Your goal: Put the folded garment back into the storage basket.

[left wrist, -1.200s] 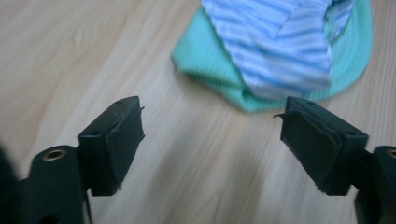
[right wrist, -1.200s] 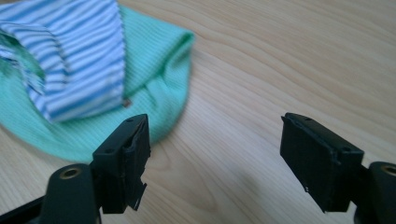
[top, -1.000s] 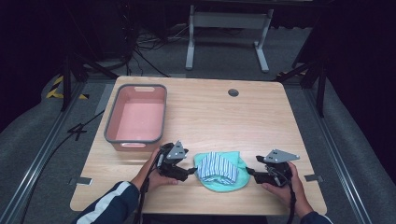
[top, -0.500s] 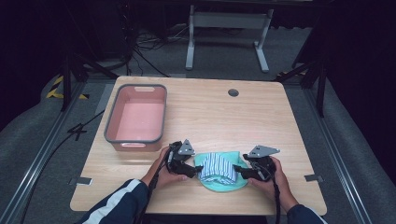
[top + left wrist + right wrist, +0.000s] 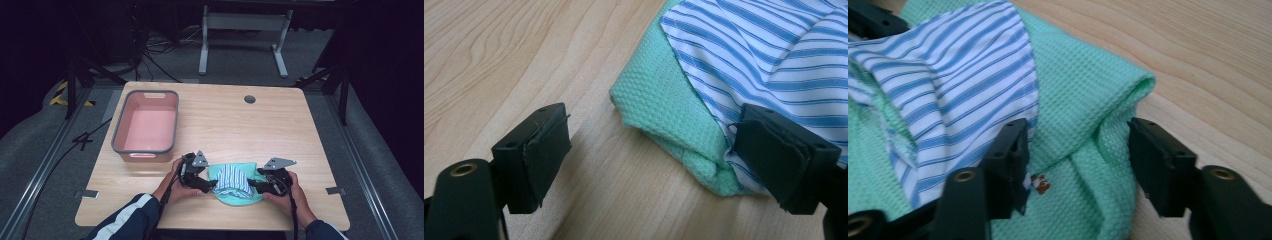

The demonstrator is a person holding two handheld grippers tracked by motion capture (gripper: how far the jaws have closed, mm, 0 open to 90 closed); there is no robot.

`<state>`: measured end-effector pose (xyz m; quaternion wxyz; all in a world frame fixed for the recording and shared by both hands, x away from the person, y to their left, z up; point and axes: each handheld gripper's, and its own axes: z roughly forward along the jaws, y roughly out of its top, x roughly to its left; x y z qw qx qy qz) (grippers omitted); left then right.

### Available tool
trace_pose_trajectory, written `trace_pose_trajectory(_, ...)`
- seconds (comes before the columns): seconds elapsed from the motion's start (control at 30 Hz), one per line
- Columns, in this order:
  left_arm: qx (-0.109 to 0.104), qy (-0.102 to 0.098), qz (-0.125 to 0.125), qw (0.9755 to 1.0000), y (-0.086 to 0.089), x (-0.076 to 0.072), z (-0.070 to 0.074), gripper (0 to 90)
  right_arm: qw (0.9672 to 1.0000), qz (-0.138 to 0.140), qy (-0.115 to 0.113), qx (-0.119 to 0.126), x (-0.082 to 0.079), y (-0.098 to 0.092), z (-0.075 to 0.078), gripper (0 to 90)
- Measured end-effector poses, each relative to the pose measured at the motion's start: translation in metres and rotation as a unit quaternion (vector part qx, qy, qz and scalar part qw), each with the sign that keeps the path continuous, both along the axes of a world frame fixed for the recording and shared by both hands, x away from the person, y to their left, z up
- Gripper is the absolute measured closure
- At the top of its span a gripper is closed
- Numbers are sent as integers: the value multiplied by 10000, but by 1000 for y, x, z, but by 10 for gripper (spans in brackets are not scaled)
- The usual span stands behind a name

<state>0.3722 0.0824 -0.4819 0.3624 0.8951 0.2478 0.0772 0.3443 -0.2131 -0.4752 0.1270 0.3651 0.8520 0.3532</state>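
Desk (image 5: 300,130): pale wood grain, round cable hole (image 5: 249,99) near far edge.
Pink bin (image 5: 146,125): grey rim, far left.
Green waffle cloth (image 5: 235,196): near edge, between both grippers; small brown tag (image 5: 1039,184), writing unreadable.
Striped blue-white cloth (image 5: 234,177): atop green cloth.
Left gripper (image 5: 649,150): fingers released, just widening, astride cloth corner.
Right gripper (image 5: 1078,165): fingers apart, just narrowing around a green fold.
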Motion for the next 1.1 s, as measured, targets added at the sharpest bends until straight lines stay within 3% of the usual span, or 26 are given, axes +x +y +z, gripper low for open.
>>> trace_pose_trajectory(0.17,-113,-10,-106,9999,2,-1,2,331,9998,158,77,-9,-3,3,2,660)
trace_pose_trajectory(0.27,-281,134,-225,9993,3,0,2,506,9996,261,134,49,-4,4,2,752)
trace_pose_trajectory(0.3,-281,134,-225,9993,3,0,2,563,9996,261,134,49,-4,4,2,752)
trace_pose_trajectory(0.33,-376,240,-332,9985,4,0,2,563,9996,261,132,42,-4,5,2,761)
trace_pose_trajectory(0.4,-430,346,-423,9976,4,1,2,688,9995,272,123,61,-5,6,2,787)
trace_pose_trajectory(0.57,-497,547,-456,9962,4,2,2,760,9996,257,104,51,-7,6,2,811)
trace_pose_trajectory(0.63,-405,569,-461,9965,3,2,4,779,9996,270,81,53,-7,6,2,817)
trace_pose_trajectory(0.77,-267,441,-494,9974,-1,-1,9,812,9995,304,78,31,-8,6,4,822)
trace_pose_trajectory(0.83,-88,300,-532,9981,-4,-2,13,818,9994,317,108,31,-8,5,5,822)
trace_pose_trajectory(1.1,98,-65,-509,9986,-8,-3,28,823,9993,375,-47,30,-12,4,16,824)
